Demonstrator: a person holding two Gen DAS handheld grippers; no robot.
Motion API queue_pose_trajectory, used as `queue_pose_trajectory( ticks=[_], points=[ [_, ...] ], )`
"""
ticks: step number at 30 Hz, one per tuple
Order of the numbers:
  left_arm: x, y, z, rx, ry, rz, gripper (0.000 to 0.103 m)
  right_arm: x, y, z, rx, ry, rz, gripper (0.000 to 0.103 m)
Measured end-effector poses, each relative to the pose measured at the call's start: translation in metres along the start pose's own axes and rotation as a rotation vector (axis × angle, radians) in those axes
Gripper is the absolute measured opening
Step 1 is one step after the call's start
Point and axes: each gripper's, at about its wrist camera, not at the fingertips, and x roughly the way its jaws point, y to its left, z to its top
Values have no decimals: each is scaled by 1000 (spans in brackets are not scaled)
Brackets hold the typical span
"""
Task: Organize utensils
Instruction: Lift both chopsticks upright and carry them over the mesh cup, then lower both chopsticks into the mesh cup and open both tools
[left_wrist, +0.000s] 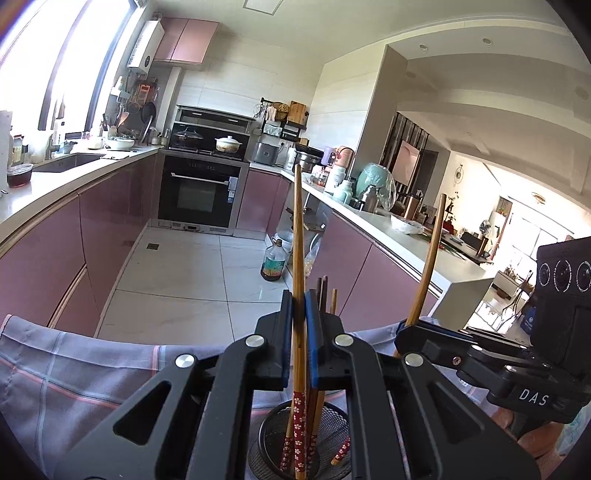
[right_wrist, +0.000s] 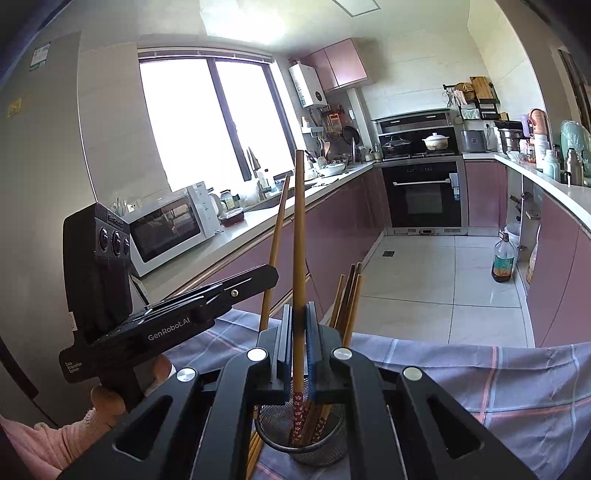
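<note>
Several chopsticks already stand in the mesh holder (right_wrist: 301, 437) at six o'clock on the checked cloth (right_wrist: 480, 376); left gripper (left_wrist: 299, 306) pinches one upright chopstick (left_wrist: 297, 229) above it; right gripper (right_wrist: 299, 317) pinches another chopstick (right_wrist: 299, 221); both remain to be dropped in

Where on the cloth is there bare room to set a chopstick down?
The cloth lies bare on the side away from the other tool, past the mesh cup; in the left view it is also bare beyond the left tool. Crowded: the cup, full of chopsticks, with both tools over it.
</note>
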Motion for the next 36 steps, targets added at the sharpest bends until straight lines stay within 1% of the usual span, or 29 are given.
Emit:
queue_pose_trajectory(
  ticks=[12, 17, 19, 24, 28, 32, 36],
  points=[
    [21, 9, -26, 13, 64, 40, 8, 22, -11, -20, 27, 92, -17, 5],
    [23, 13, -30, 4, 68, 41, 8, 31, -16, -26, 48, 128, -21, 5],
    [24, 14, -27, -9, 61, 27, 8, 31, -17, -26, 53, 126, -23, 5],
    [23, 11, -8, -12, 12, 9, 8, 28, -16, -22, 57, 110, -26, 5],
    [29, 5, -5, -3, -12, 29, 8, 27, -16, -23, 53, 108, -27, 5],
    [40, 7, -13, 7, 23, 54, 8, 27, -17, -27, 53, 117, -24, 5],
    [39, 9, -22, 31, 55, 54, 8, 30, -21, -30, 64, 134, -20, 5]
  ],
)
